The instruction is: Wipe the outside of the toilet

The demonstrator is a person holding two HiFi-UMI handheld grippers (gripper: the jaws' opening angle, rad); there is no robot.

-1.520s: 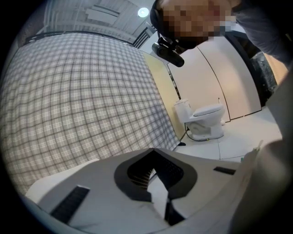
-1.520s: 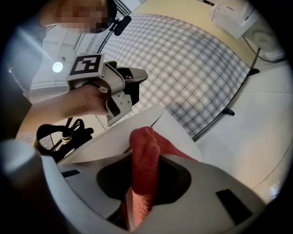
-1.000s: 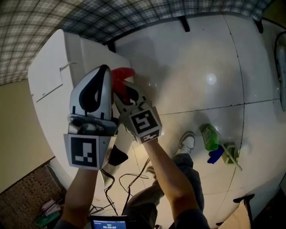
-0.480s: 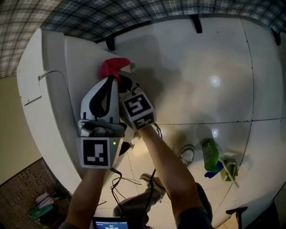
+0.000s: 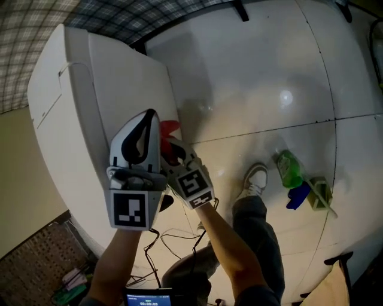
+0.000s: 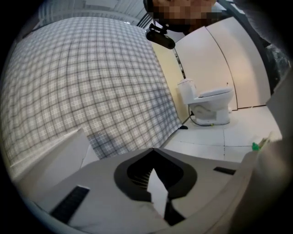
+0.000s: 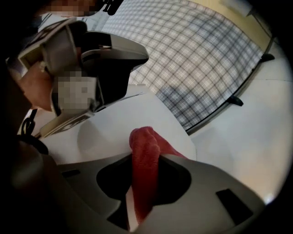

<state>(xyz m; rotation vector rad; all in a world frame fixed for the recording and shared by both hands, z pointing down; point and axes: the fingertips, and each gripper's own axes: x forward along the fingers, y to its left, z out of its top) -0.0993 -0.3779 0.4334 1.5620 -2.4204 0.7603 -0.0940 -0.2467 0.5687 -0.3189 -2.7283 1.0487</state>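
Red cloth, thick and folded on itself, is clamped between the jaws of the right gripper, with a rounded wad standing out past the jaw tips. In the right gripper view that wad lies against, or just short of, the white toilet; actual contact cannot be told for certain. From the head view the cloth sits at the right-hand edge of the toilet's broad flat side, low down where that side nears the floor.

The relation that counts: the unwiped face spreads away to the left and forward of the cloth, its long axis running from the upper left down toward the person. A stroke would likely have to travel leftward across that face, not toward the tiles.

The left gripper hangs just beside the right one, on the toilet side of it and so the nearer of the two to the porcelain. Its jaws meet at the tips with nothing between them, so it carries no wiping material and is probably only steadying.

Further out, the person's shoe stands on the glossy tiles, and a green spray bottle lies well apart to the right. A plaid wall backs the toilet
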